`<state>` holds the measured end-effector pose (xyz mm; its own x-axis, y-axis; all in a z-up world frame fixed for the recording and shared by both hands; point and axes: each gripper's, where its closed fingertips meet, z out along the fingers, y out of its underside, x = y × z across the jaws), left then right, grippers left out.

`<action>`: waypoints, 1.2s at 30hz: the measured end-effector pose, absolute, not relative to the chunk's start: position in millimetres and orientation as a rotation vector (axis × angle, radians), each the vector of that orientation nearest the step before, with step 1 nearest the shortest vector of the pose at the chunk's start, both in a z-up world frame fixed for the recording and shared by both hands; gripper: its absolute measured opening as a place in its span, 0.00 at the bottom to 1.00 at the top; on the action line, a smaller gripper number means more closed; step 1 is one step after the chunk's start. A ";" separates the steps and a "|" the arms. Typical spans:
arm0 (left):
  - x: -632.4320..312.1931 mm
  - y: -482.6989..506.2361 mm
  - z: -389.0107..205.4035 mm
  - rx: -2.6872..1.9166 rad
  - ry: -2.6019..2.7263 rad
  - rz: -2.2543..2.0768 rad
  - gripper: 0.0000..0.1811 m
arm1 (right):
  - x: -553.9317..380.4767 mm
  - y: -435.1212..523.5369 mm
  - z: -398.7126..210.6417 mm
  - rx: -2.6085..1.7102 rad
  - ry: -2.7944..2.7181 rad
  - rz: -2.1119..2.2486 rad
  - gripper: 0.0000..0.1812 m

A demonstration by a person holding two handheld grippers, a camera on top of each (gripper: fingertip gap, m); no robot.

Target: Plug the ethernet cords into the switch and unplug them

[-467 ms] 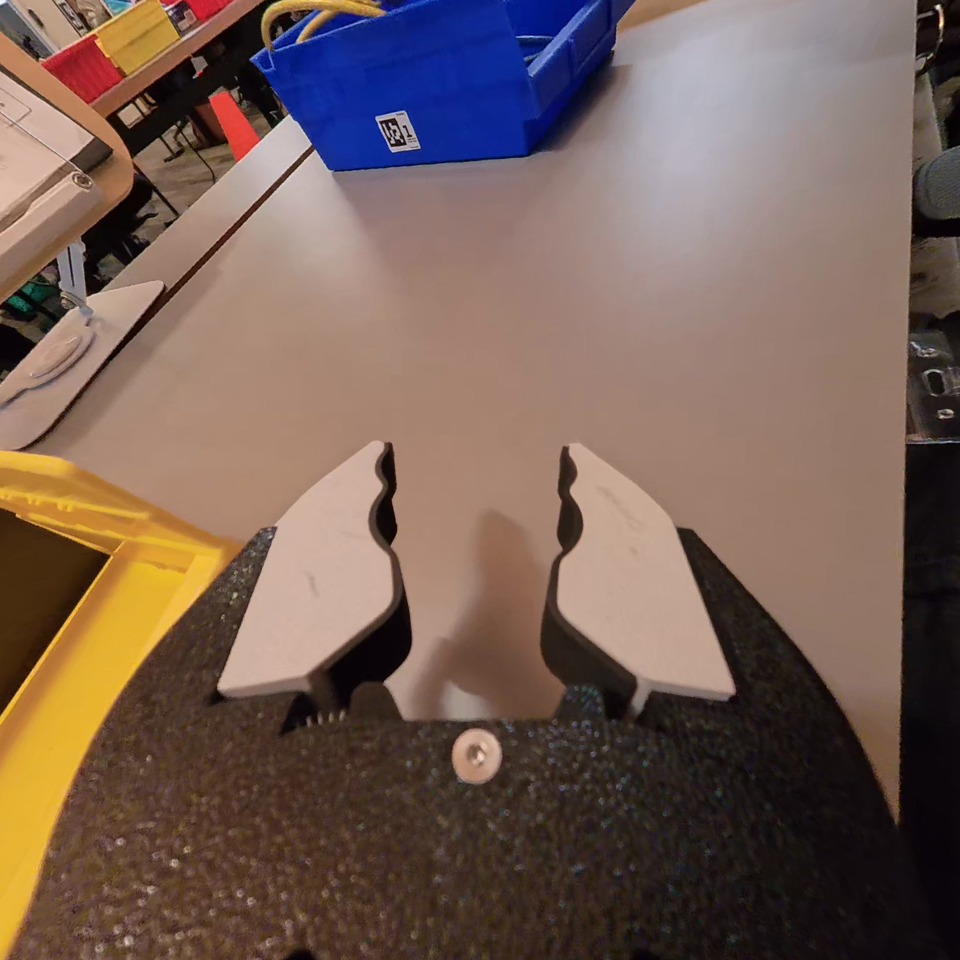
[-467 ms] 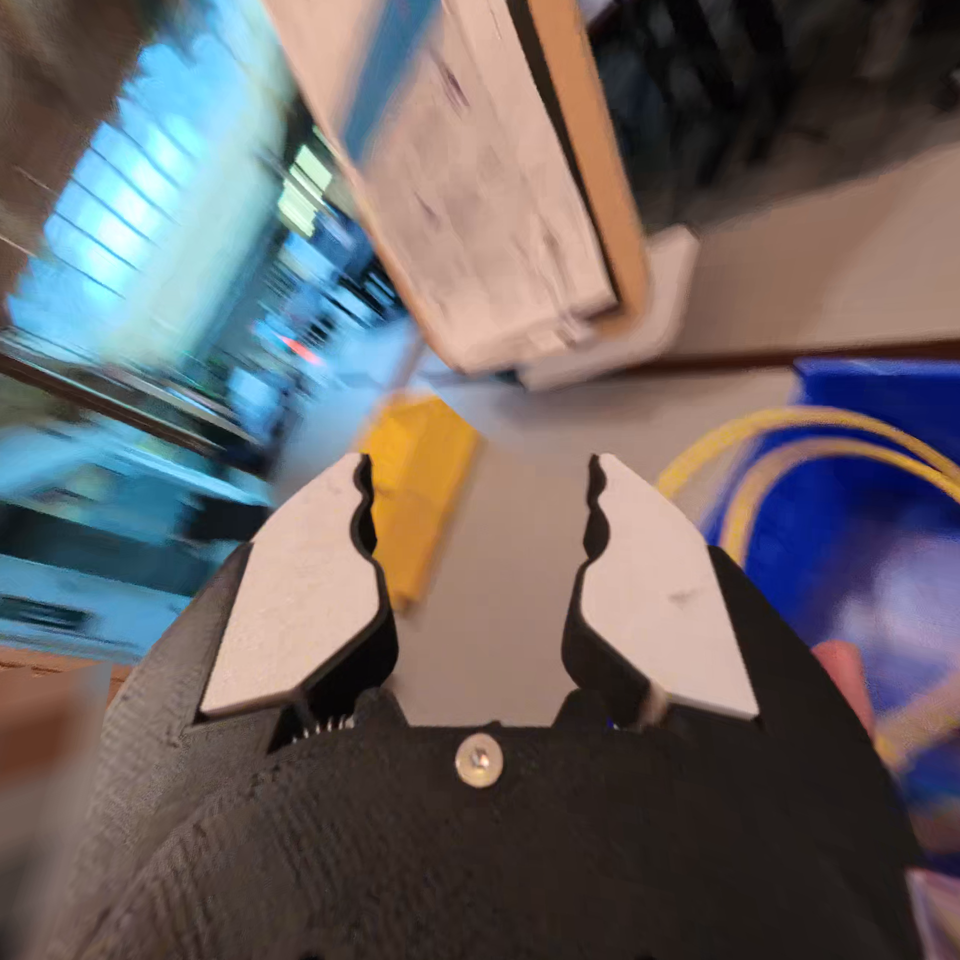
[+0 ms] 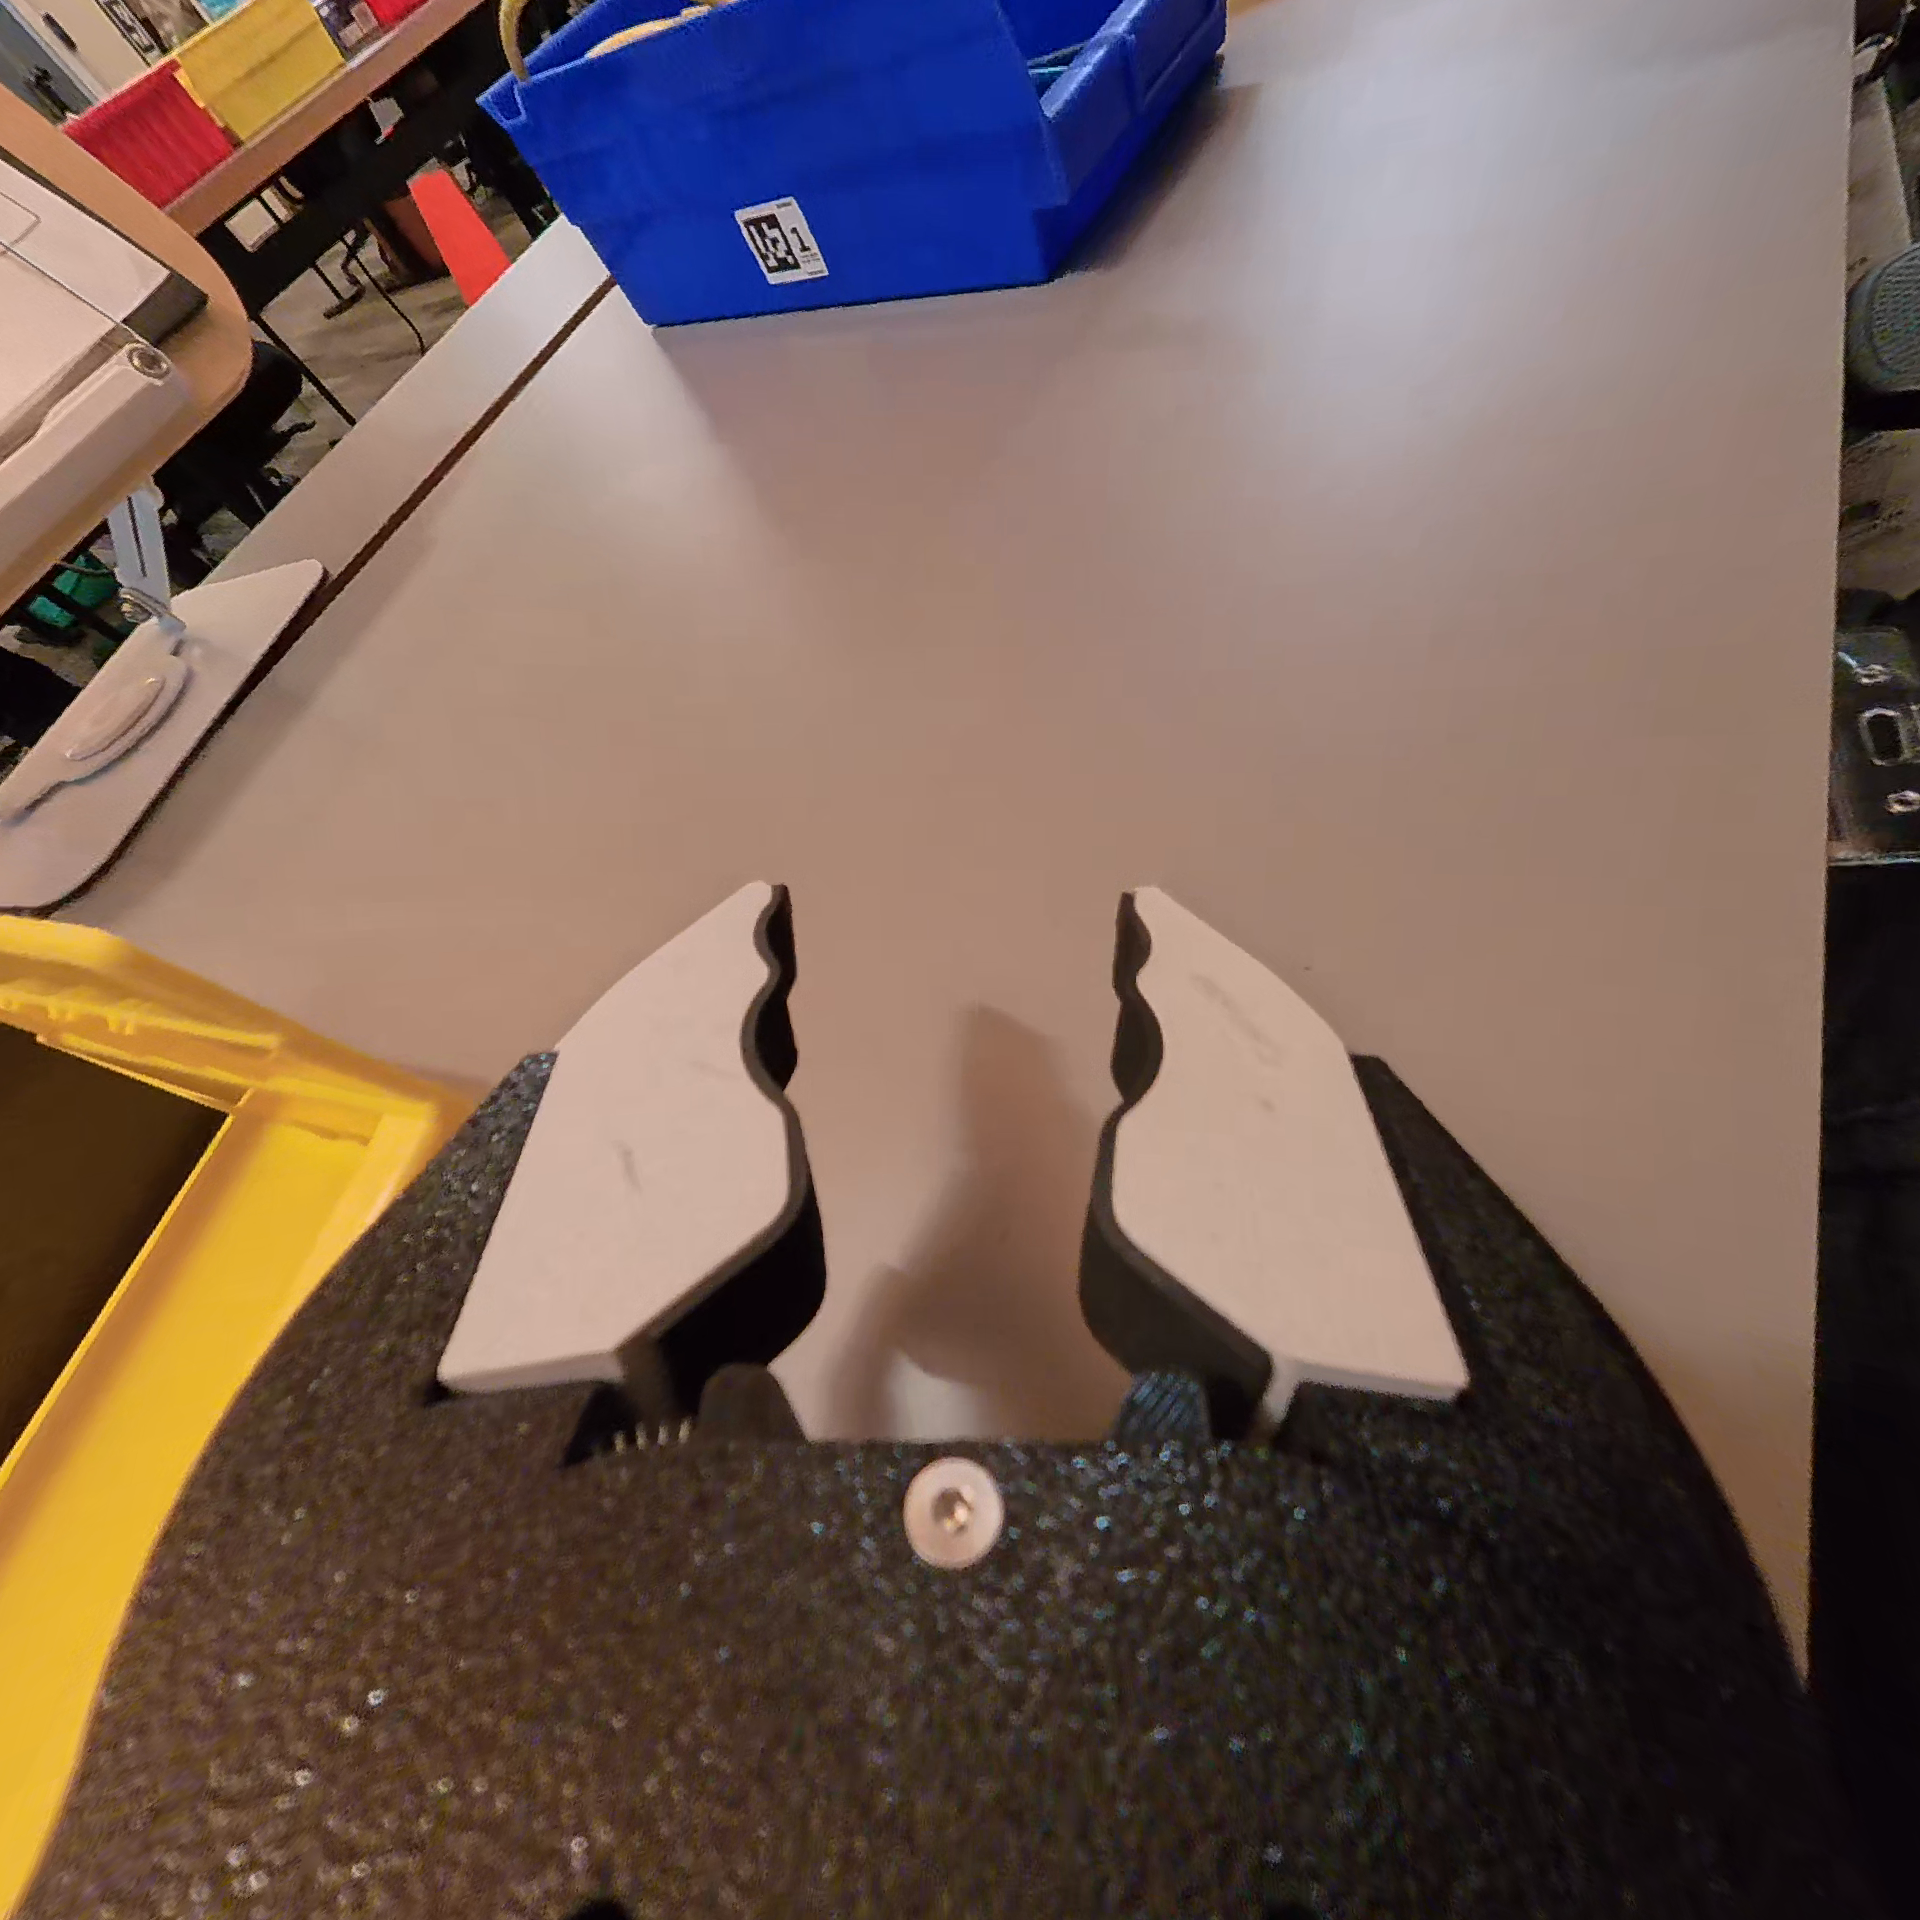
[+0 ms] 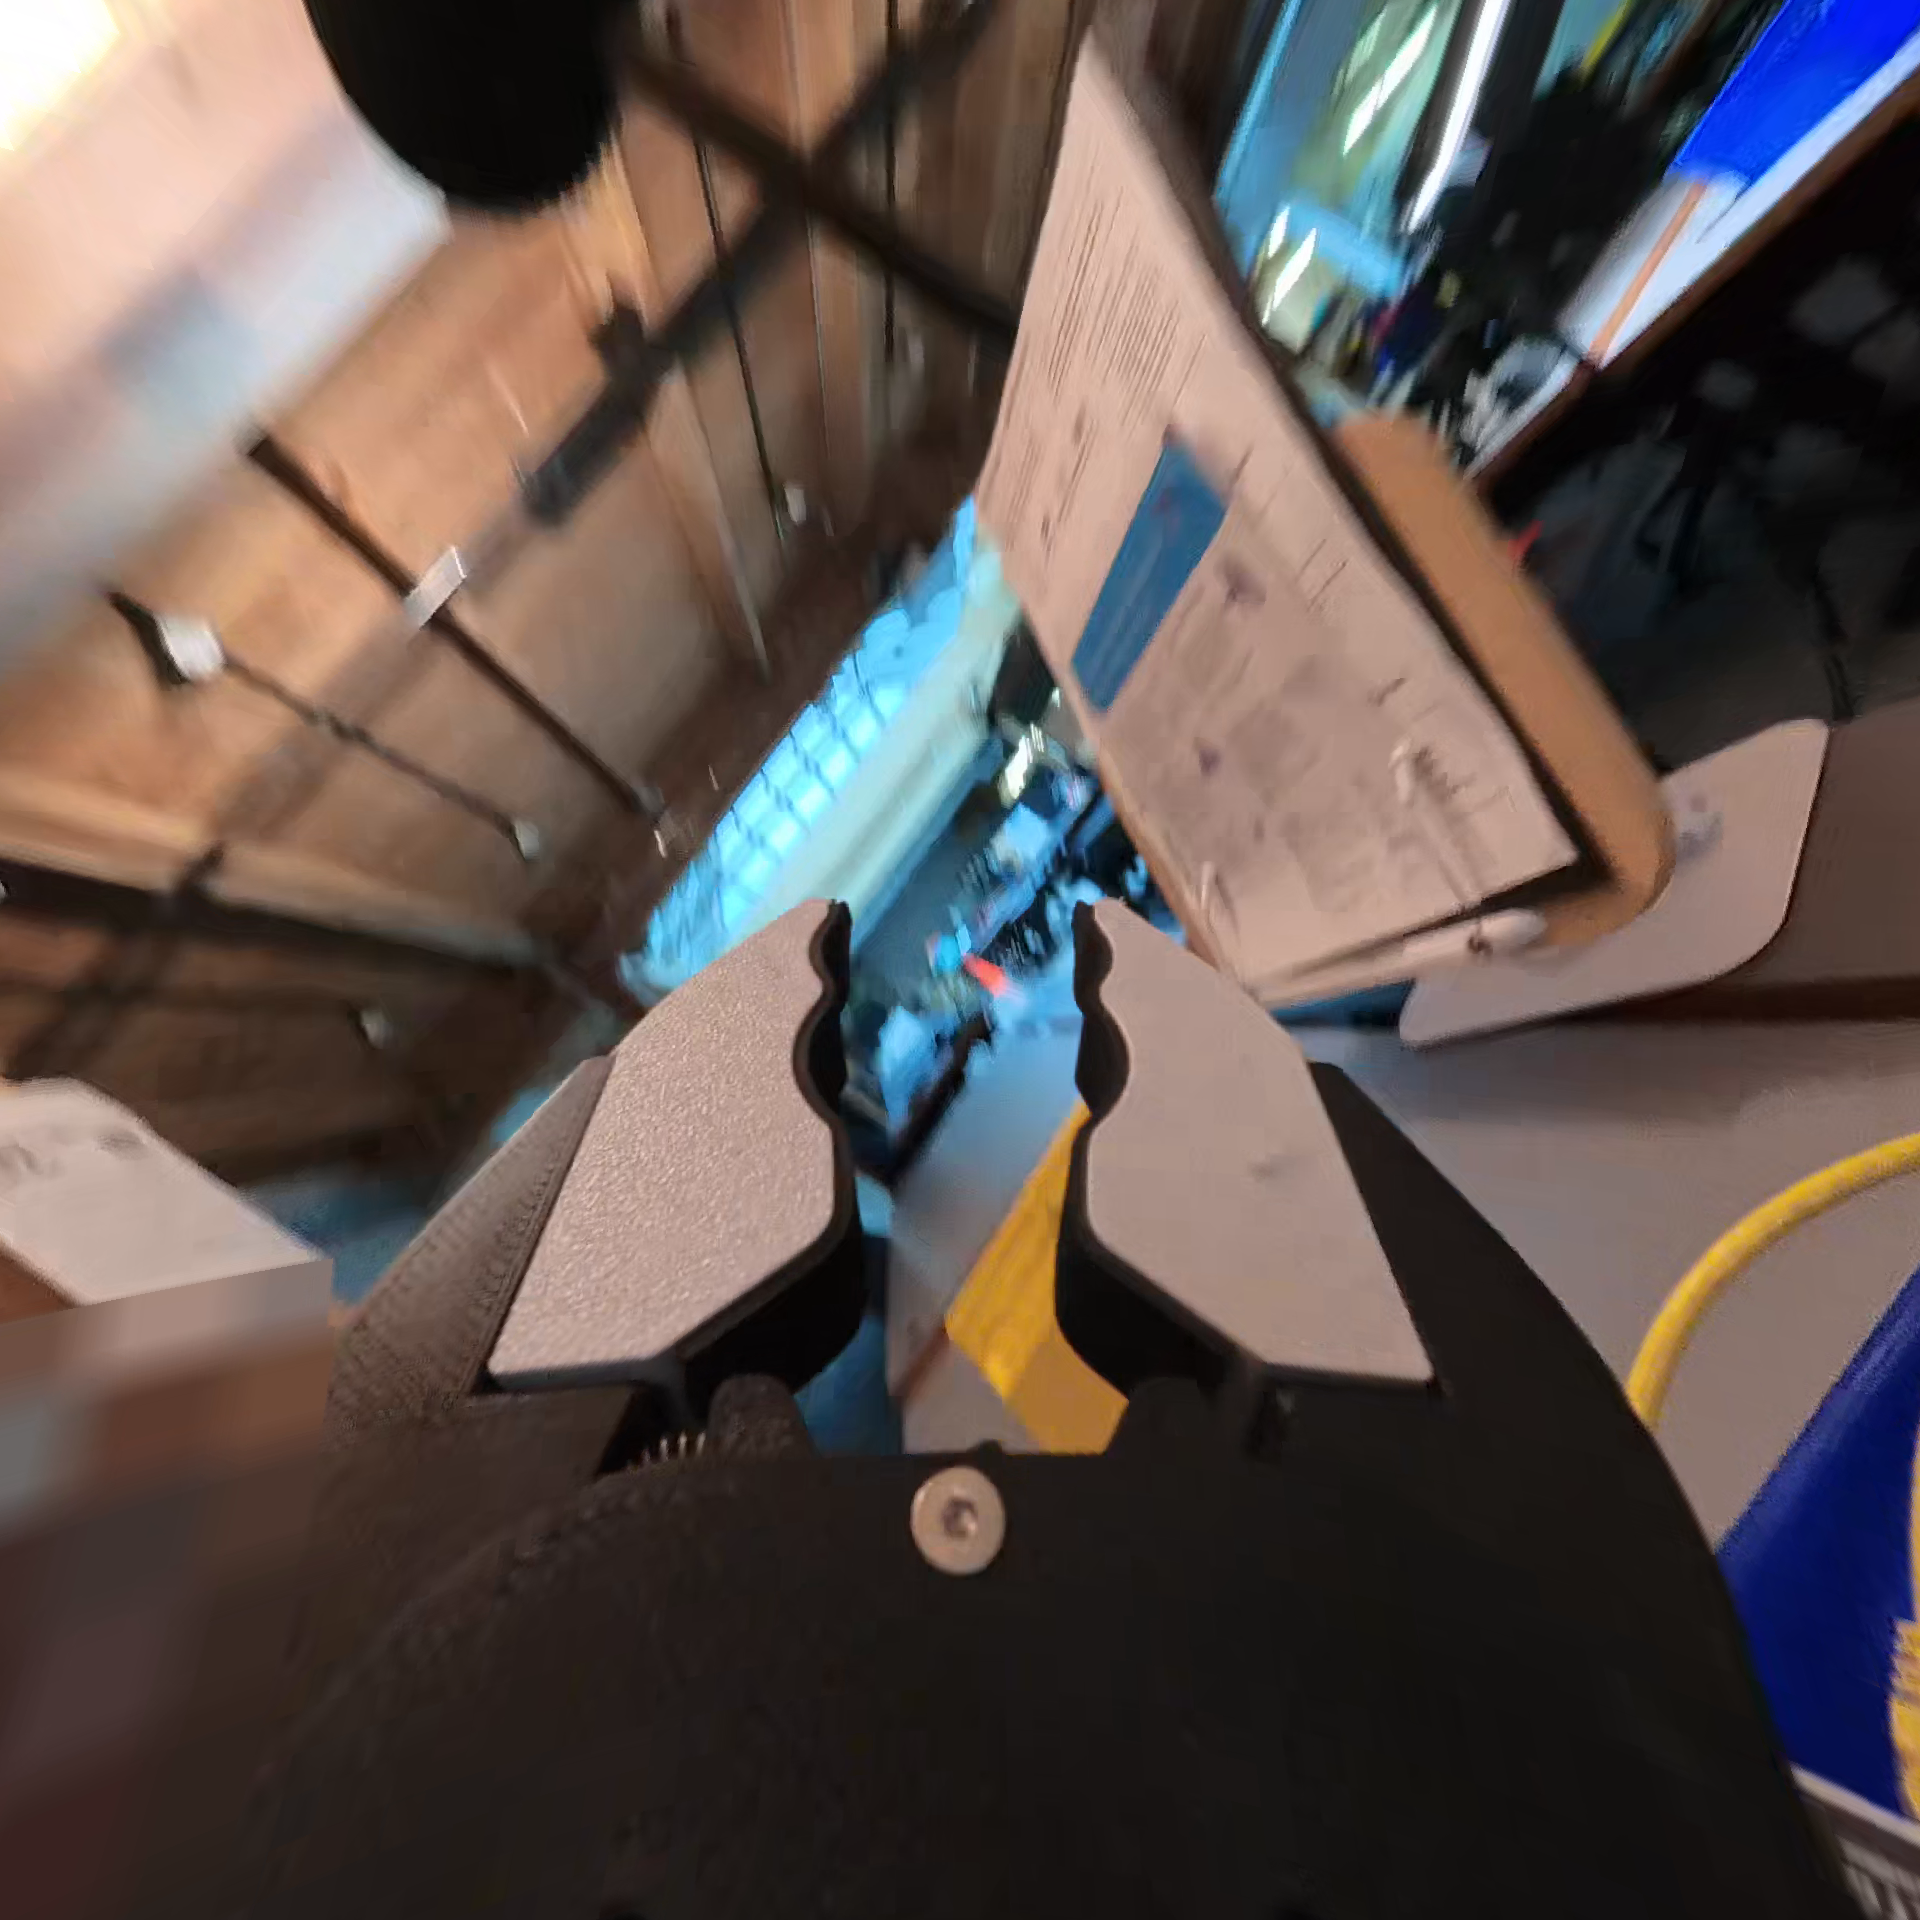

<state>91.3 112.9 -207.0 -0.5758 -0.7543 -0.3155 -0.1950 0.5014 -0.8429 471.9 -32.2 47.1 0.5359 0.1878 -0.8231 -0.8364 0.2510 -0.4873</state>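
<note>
The grey table (image 3: 1143, 582) stretches ahead of the left gripper (image 3: 951, 914), bare under and between its fingers; the blue bin (image 3: 862, 145) sits at the far end of it, ahead and slightly left of the tool, with a printed tag (image 3: 781, 239) on its near wall and yellow ethernet cords (image 3: 623, 16) just showing over its rim; the yellow bin (image 3: 156, 1226) lies close at the tool's left side, its corner touching or nearly touching the black body; a flat grey stand base (image 3: 156, 707) rests further left and ahead. The left gripper's jaws stand wide apart with nothing between them.

The right wrist view is tilted and smeared by motion; the right gripper (image 4: 961, 925) points up off the table toward a blurred room, its jaws parted, narrower than the left's, and empty; a board on a stand (image 4: 1299, 675) hangs ahead and right of it; the yellow bin (image 4: 1023, 1278) shows between and beneath the fingers; the blue bin (image 4: 1839, 1538) with a looping yellow ethernet cord (image 4: 1714, 1278) lies low at its right. The switch cannot be made out in either view.
</note>
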 end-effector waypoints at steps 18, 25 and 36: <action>95.1 111.0 -224.3 -0.736 2.111 -0.833 0.31 | 259.7 -122.7 -125.9 -2.403 -0.265 -0.426 0.36; 96.2 110.5 -227.6 -0.777 2.137 -0.830 0.30 | 280.9 -163.0 -186.4 -2.414 -0.413 -1.027 0.28; 95.2 110.0 -227.3 -0.768 2.129 -0.823 0.29 | 276.2 -177.1 -168.4 -2.373 -0.211 -0.635 0.01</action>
<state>95.2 110.0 -227.3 -0.5659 -0.7199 -0.4018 -0.2627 0.6195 -0.7398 276.2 -177.1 -168.4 0.8688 -0.0144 0.4950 0.3079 -0.7672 -0.5627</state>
